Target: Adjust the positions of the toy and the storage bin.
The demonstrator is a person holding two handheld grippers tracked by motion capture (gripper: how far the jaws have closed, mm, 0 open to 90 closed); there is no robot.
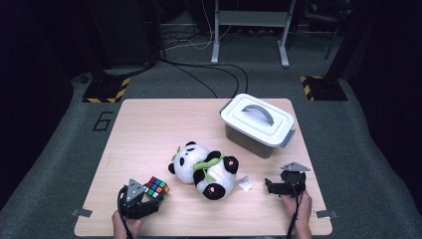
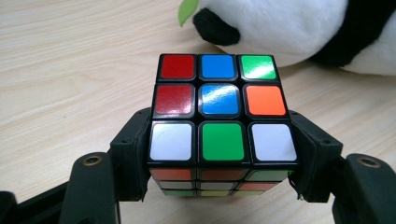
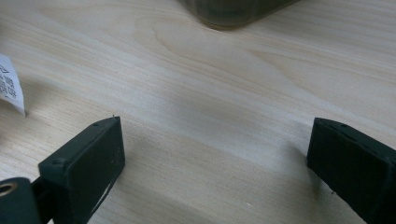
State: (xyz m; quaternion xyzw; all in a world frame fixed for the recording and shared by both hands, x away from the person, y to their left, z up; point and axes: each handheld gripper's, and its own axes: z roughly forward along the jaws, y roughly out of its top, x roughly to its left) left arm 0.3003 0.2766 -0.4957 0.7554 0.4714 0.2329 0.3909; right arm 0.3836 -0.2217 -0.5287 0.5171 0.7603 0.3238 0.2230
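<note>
A colourful puzzle cube [image 1: 157, 187] sits at the table's front left, clamped by its two sides in my left gripper [image 1: 149, 196]. In the left gripper view the cube [image 2: 223, 114] fills the space between the two black pads [image 2: 133, 154], which press on its lower layer. A plush panda [image 1: 206, 170] lies on its back in the middle of the table, just beyond the cube. My right gripper [image 1: 278, 185] rests at the front right with its jaws wide apart; in the right gripper view this gripper [image 3: 212, 158] has bare wood between the fingers.
A grey lidded storage box [image 1: 257, 123] with a handle stands at the back right of the wooden table [image 1: 149, 124]. The panda's white label [image 1: 245, 183] lies between the toy and my right gripper. The box's base edge [image 3: 233, 14] lies ahead of the right jaws.
</note>
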